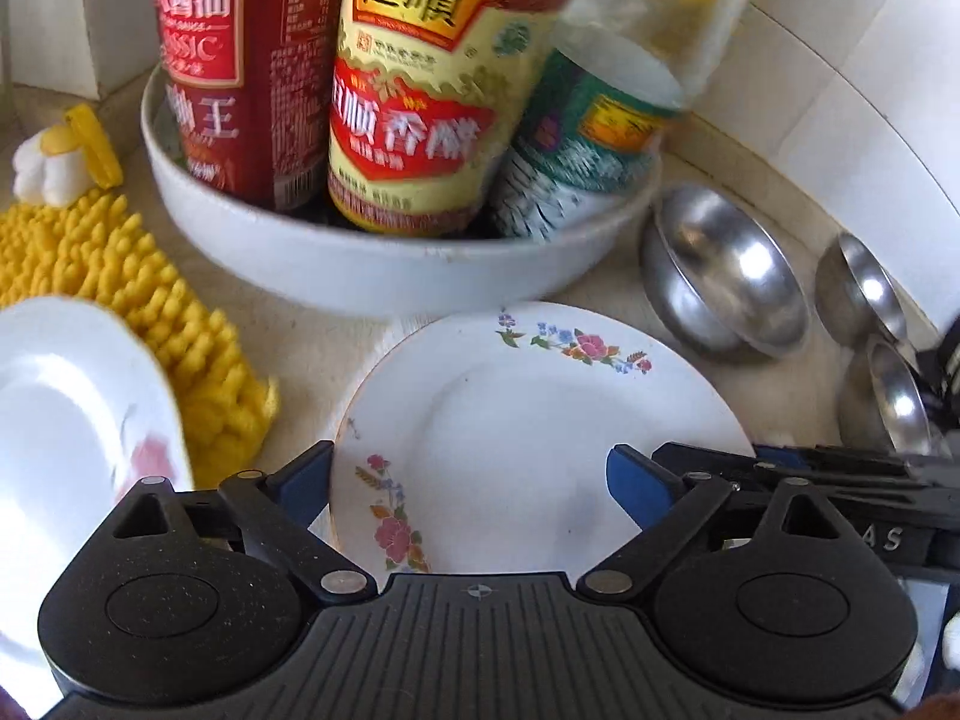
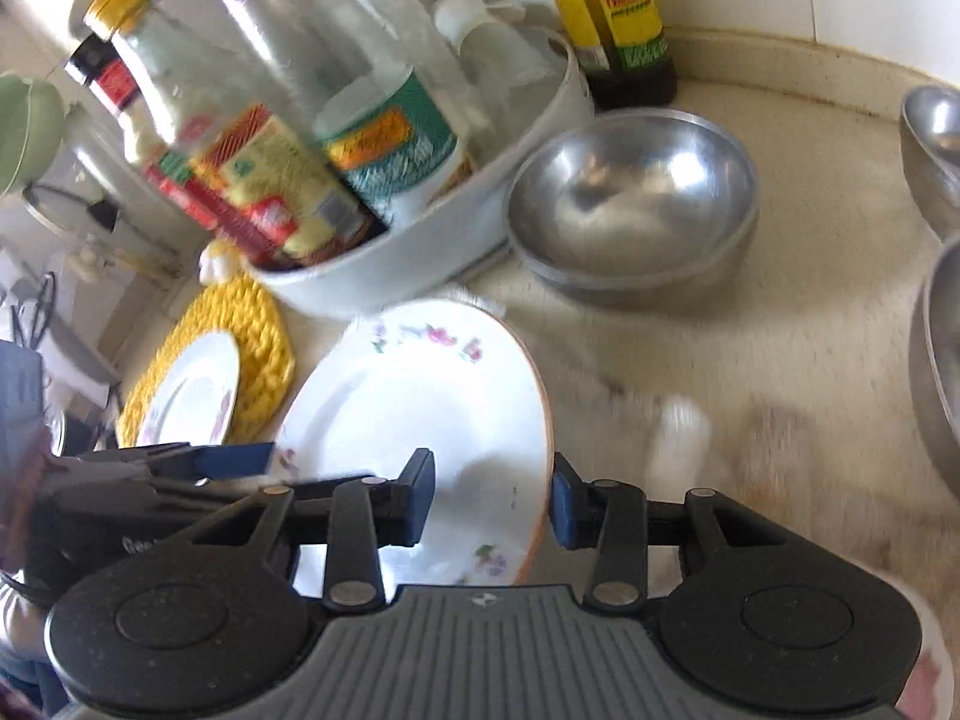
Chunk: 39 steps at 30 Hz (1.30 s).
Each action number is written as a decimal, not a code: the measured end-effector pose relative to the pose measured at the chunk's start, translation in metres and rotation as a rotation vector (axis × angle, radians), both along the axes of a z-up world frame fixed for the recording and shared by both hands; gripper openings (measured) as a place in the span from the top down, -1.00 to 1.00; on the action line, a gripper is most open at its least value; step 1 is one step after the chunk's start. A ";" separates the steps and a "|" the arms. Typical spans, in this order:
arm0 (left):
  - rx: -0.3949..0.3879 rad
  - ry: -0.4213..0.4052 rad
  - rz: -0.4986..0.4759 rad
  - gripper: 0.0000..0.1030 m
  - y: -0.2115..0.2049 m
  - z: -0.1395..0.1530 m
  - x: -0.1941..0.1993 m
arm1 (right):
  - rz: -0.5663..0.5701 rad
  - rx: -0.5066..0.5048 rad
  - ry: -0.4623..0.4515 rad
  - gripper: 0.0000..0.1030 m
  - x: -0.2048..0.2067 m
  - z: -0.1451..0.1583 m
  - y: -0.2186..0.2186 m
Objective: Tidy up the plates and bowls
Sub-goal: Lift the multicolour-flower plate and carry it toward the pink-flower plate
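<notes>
A white floral plate (image 1: 510, 420) (image 2: 420, 408) lies on the beige counter, just in front of both grippers. My left gripper (image 1: 471, 486) is open; one finger stands outside the plate's left rim and the other over its face. My right gripper (image 2: 492, 504) is open with the plate's right rim between its blue pads, which do not press on it. A second plate (image 1: 78, 420) (image 2: 192, 396) with a pink flower rests on a yellow mat (image 1: 120, 276) to the left. Stacked steel bowls (image 1: 726, 276) (image 2: 630, 198) sit behind the plate to the right.
A white basin (image 1: 360, 264) (image 2: 420, 240) full of sauce bottles stands right behind the floral plate. More steel bowls (image 1: 864, 294) (image 2: 936, 138) line the right side. A dark sauce bottle (image 2: 624, 30) stands by the tiled back wall.
</notes>
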State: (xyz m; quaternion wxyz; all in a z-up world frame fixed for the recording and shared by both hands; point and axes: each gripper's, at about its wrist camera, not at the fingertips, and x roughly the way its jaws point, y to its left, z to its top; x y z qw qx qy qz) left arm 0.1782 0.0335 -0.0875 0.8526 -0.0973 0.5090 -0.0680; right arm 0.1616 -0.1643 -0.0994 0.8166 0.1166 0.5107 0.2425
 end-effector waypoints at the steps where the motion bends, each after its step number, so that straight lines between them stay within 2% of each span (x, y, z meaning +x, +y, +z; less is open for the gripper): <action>1: 0.002 0.004 -0.018 -0.88 -0.001 0.000 -0.009 | 0.000 -0.002 0.013 0.13 -0.001 -0.004 -0.002; 4: -0.017 0.039 -0.055 -0.88 -0.001 -0.007 -0.028 | 0.000 -0.009 0.026 0.08 -0.006 -0.009 -0.005; 5: -0.007 0.009 -0.067 -0.85 -0.001 -0.005 -0.033 | 0.002 -0.013 0.023 0.03 -0.008 -0.008 -0.005; 8: -0.018 0.013 -0.062 -0.87 0.004 0.000 -0.039 | 0.008 -0.002 -0.016 -0.04 -0.016 -0.010 -0.005; 13: -0.002 -0.019 -0.059 -0.95 0.004 -0.007 -0.048 | -0.007 -0.022 -0.048 0.01 -0.024 -0.010 -0.002; 18: -0.006 -0.029 -0.026 -0.88 0.000 -0.005 -0.047 | -0.036 -0.011 -0.044 0.01 -0.027 -0.006 -0.004; 29: 0.000 -0.126 -0.013 -0.90 0.002 0.030 -0.058 | -0.078 0.040 -0.131 0.01 -0.037 0.034 -0.014; 39: -0.012 -0.182 -0.077 -0.92 -0.019 0.054 -0.055 | -0.166 0.038 -0.166 0.01 -0.054 0.053 -0.041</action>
